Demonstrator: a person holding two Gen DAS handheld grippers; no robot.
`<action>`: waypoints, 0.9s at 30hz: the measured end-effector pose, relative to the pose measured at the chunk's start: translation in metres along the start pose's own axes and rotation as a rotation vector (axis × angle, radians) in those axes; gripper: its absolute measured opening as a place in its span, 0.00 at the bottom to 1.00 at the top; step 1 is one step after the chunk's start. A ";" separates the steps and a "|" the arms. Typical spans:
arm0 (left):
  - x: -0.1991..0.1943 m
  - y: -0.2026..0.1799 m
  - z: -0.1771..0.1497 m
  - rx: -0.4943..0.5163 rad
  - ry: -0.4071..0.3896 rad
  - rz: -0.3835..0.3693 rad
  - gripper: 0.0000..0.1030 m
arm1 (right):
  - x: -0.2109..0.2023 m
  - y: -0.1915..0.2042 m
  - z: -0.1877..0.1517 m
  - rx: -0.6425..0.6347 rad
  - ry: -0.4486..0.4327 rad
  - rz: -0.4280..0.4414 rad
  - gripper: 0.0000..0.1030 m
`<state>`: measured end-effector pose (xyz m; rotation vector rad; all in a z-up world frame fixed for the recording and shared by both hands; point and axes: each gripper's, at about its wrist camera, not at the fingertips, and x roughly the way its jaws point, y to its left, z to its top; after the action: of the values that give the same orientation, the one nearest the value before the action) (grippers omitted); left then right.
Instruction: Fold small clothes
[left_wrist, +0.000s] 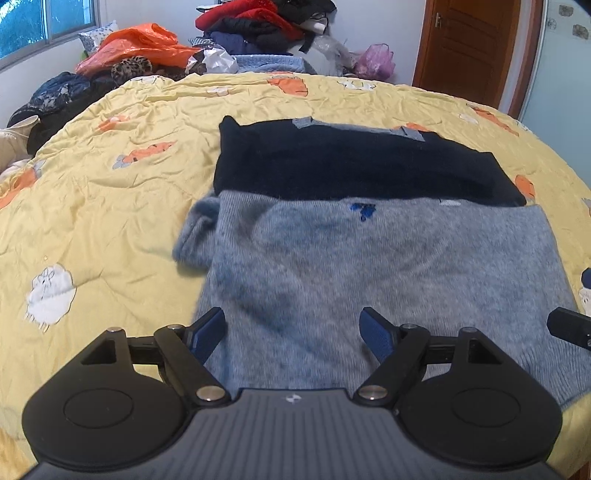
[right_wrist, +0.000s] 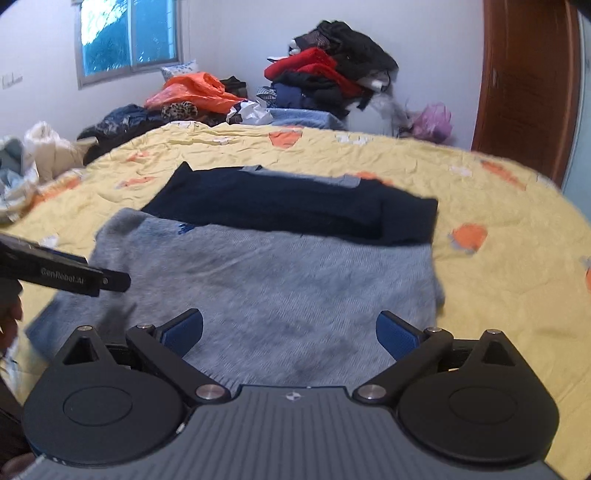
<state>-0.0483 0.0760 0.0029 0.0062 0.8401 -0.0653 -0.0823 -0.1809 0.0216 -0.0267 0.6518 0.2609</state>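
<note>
Grippers left (left_wrist: 293, 334) and right (right_wrist: 290, 332) both wide, empty, over grey sweater (left_wrist: 369, 258) on yellow quilt (left_wrist: 110, 184). Pinch near hem corners evenly, lift together, fold toward navy part (left_wrist: 351, 162).

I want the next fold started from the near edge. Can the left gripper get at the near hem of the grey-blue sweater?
Probably yes. The left gripper is open right over the grey-blue sweater, nothing lies on that near part, and the right gripper is beside it, not across its path.

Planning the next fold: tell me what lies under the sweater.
The grey-and-navy sweater lies flat on the yellow quilt, which shows all around it. Whatever sits beneath the knit itself is covered. Both grippers, left and right, are open.
</note>
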 end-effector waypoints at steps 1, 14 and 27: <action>-0.001 0.000 -0.002 0.000 0.003 0.004 0.78 | -0.002 -0.002 -0.002 0.012 0.000 0.002 0.97; -0.009 -0.005 -0.017 0.034 0.011 0.069 0.79 | -0.015 -0.014 -0.016 0.072 -0.005 0.020 0.96; -0.014 -0.001 -0.023 0.024 0.018 0.062 0.80 | -0.018 -0.017 -0.024 0.084 0.004 0.007 0.95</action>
<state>-0.0752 0.0768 -0.0021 0.0558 0.8563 -0.0169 -0.1061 -0.2044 0.0120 0.0557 0.6669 0.2397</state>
